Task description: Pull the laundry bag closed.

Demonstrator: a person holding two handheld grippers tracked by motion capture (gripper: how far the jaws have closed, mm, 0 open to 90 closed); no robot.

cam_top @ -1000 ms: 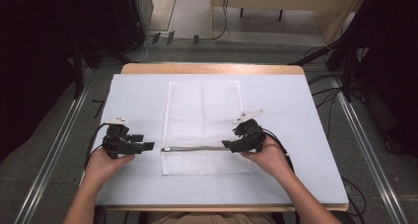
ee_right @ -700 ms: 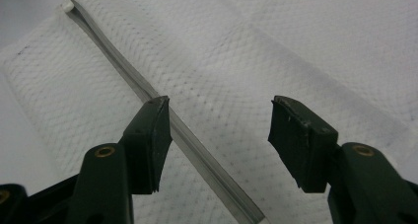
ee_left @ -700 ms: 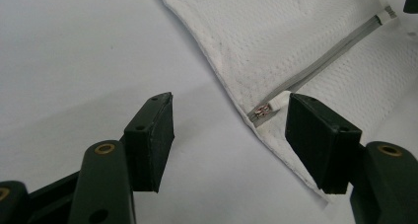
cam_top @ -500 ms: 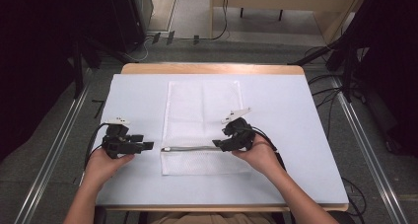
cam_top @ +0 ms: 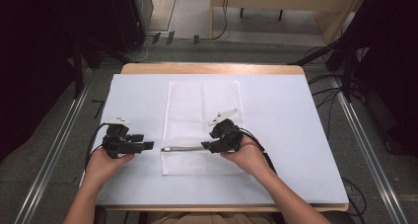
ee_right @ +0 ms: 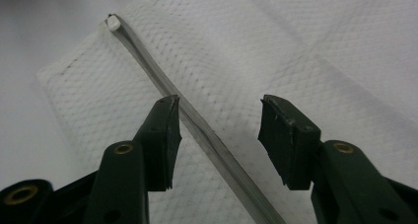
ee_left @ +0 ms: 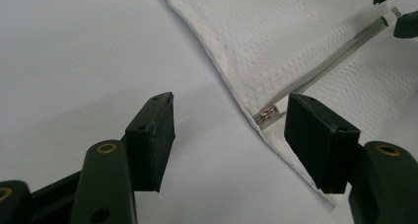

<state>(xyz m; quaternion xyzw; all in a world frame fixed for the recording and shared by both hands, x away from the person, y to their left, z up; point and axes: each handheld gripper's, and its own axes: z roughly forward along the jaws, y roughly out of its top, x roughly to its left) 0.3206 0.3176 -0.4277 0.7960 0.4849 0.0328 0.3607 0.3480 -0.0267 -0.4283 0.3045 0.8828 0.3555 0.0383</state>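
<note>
White sheeting covers our desk — a mesh bag lies mid-desk. Our right hand-held gripper, jaws just closing, straddles its zipper without pinching; our left hand-held gripper waits open beside the bag's edge.

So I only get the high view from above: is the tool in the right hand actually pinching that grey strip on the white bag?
Observer: Not yet. In the right gripper view, the right gripper has its jaws on either side of the zip, with a gap between them. They have just been closing, and the zip runs close to one pad.
Operator: And the other tool, is it holding the bag?
Observer: No. In the left gripper view, the left gripper is open at the edge of the mesh bag. A small coppery metal piece at the zip's end lies between its jaws, untouched.
</note>
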